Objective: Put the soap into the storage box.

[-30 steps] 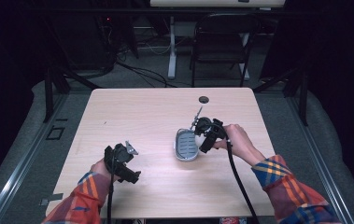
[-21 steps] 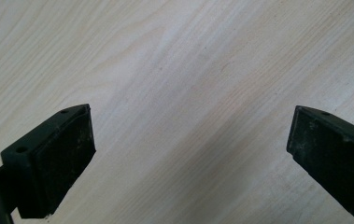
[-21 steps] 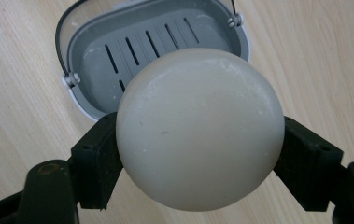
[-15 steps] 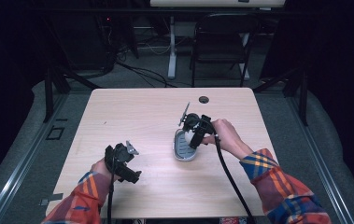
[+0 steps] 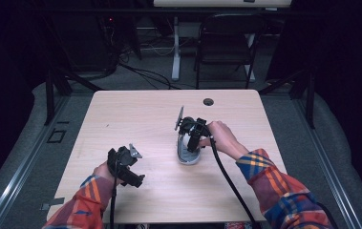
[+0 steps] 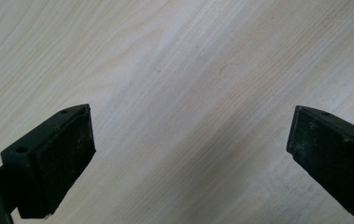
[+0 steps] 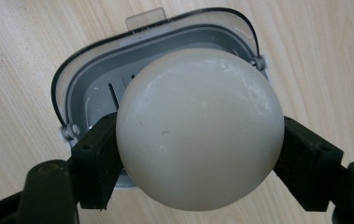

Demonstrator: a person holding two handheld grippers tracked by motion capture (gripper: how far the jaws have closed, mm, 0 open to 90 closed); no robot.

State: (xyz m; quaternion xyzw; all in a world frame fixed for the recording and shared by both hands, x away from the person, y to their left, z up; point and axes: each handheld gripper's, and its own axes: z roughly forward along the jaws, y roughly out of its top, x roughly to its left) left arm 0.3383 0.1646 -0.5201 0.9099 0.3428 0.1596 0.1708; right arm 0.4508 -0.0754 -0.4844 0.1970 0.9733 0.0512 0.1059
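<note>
The soap (image 7: 200, 128) is a smooth, off-white rounded bar with a few faint scuffs on its skin. The right gripper (image 7: 198, 154) clamps it, one black jaw pressed to each side, and holds it just above the dish (image 7: 90, 88). The dish is a grey oval tray with slots in its floor, a clear outer rim and a small tab at one end.

In the high view the dish (image 5: 184, 157) lies right of the desk's middle, nearer the near edge than the far one, its long axis running roughly from the near edge toward the far edge. The right gripper (image 5: 194, 136) hangs over its far end. Which way the soap's own long axis runs cannot be told.

Bare desk (image 5: 135, 109) lies all round the dish, with wide room toward the far edge and the left edge. A round hole (image 5: 208, 101) sits near the far edge.

The left gripper (image 5: 127, 164) rests near the near-left corner, well apart from the dish; its jaws stand wide open over bare wood (image 6: 188, 93).
</note>
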